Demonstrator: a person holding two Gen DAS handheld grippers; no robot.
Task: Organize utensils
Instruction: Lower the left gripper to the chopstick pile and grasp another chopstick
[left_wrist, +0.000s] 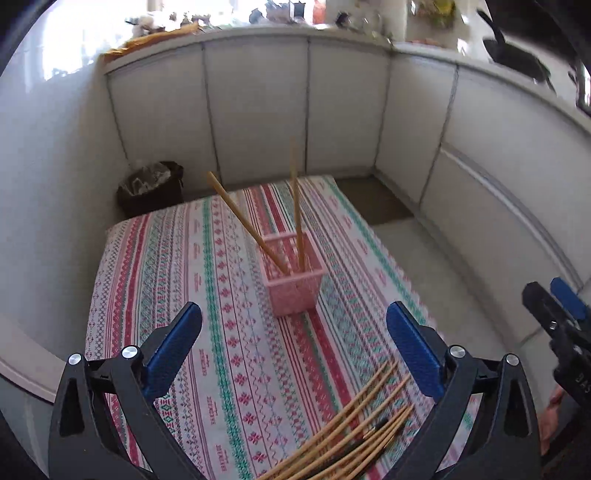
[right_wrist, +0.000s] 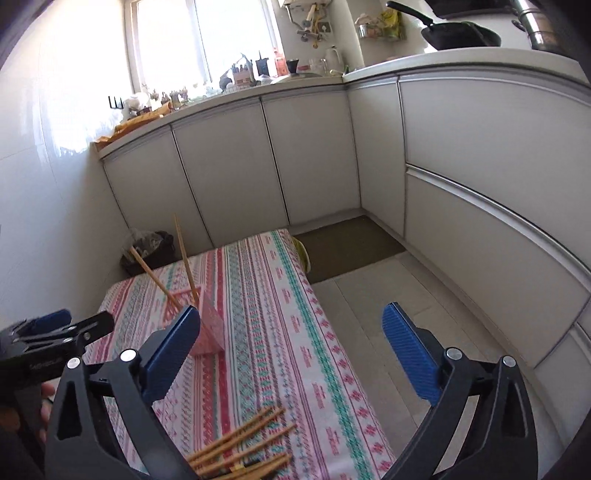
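Two chopsticks stood in a pink basket as both grippers hung wide open and empty above the desk.

Seen from the left wrist, the left gripper spread its blue pads to their widest over the patterned tablecloth, holding and touching nothing, with the basket upright farther along the cloth between the pads. A loose pile of chopsticks lay on the near part of the desk, below and just inside the right-hand pad. The right gripper, equally wide and empty, hovered over the desk's right edge, the same pile beneath it. Each gripper showed at the margin of the other's view, apart from it. Behind stood white cabinets and a dark bin.
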